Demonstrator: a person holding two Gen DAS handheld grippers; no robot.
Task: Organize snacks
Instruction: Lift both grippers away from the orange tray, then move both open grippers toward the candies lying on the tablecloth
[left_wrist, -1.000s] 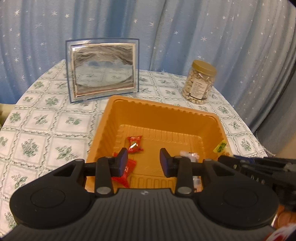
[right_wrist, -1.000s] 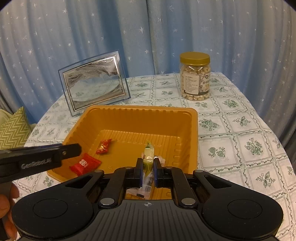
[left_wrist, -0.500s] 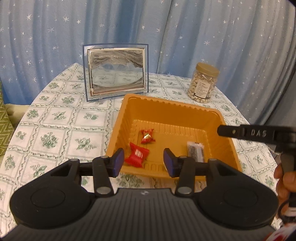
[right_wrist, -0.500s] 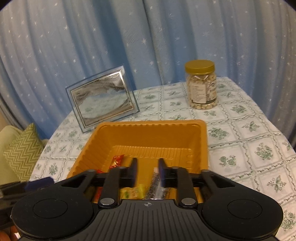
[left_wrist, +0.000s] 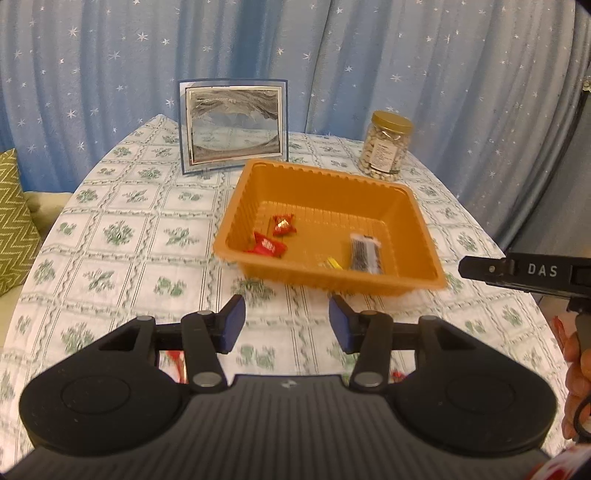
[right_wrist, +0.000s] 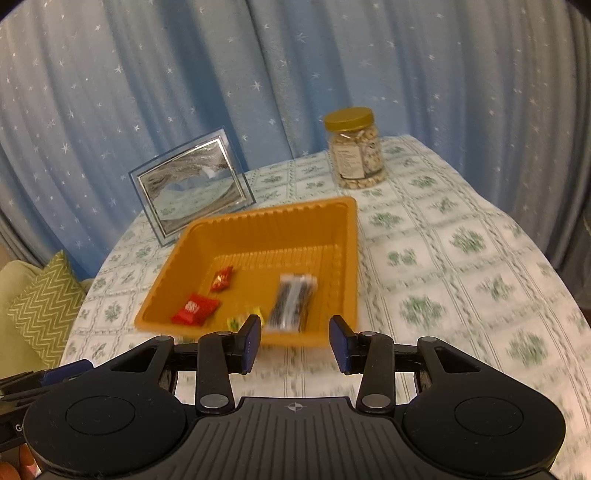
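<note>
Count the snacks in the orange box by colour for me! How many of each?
Red wrapped snacks: 2, the flat red packet and the red and gold candy
Yellow candy: 1
Clear packet with dark sticks: 1
Total in the orange tray: 4

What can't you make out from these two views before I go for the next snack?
- Red wrappers on the table: left wrist view, mostly hidden behind the left hand-held gripper, whose jaws are opening with nothing between them.
- Yellow candy in the orange tray: right wrist view, blurred and partly behind a finger of the right hand-held gripper.
- Jar label: too small to read.
</note>
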